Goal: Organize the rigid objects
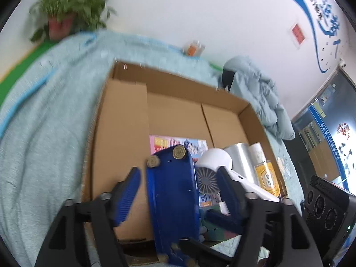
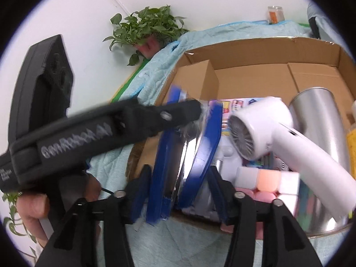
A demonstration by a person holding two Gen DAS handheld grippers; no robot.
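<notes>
Blue is what jumps out in the left wrist view: a blue case [image 1: 171,191] stands on edge at the bottom centre, at the near edge of the cardboard box [image 1: 178,82]. The left gripper [image 1: 180,191] has its jaws spread apart on either side of the case, not pinching it as far as I can tell. To the right of it in the box sit a white hair dryer [image 1: 215,158], a silver can [image 1: 240,155] and a yellow bottle [image 1: 267,175].

Right wrist view: same blue case [image 2: 184,155] at lower centre, between the open jaws of the right gripper [image 2: 178,191], which isn't clamped on anything either. The other gripper's arm crosses from the left and reaches the case's top end.

My guess is they're slotting the case into the box beside the dryer. Next move probably needs one gripper closing on it and easing it down flat without knocking the dryer.
</notes>
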